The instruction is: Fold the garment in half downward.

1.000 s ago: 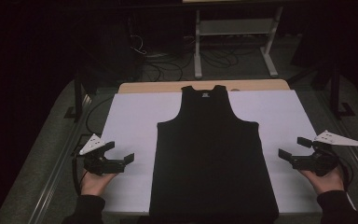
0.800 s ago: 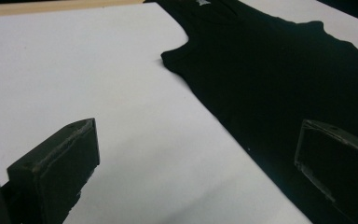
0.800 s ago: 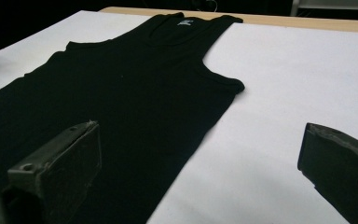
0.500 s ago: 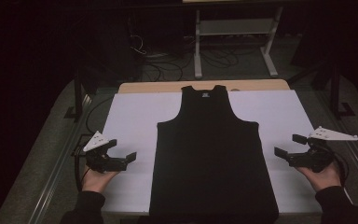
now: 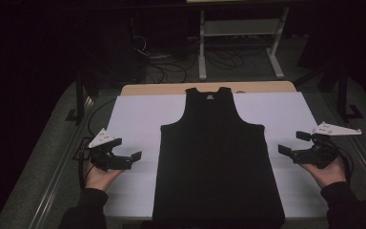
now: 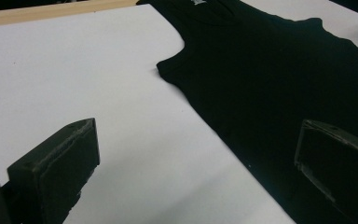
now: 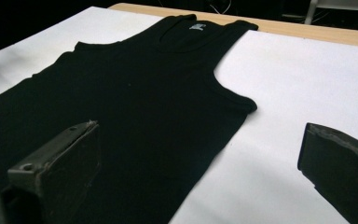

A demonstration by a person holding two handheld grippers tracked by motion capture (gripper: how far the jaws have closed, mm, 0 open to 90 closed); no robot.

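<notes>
A black tank top [image 5: 218, 162] is lying flat in the middle of the desk, on a white sheet [image 5: 133, 119] that is covering most of the wooden top [image 5: 171, 88]. Its neck is pointing away from the person and its hem is reaching the near edge of the sheet.

The left hand-held gripper [image 5: 132, 158] is hovering over the white sheet just beside the left side edge of the tank top, and its jaws are standing wide apart with nothing between them. The right hand-held gripper [image 5: 289, 145] is hovering near the right side edge of the tank top, also with jaws spread and holding nothing. In the right gripper view, the tank top [image 7: 135, 93] is lying smooth, with a small white label at the neck.
</notes>
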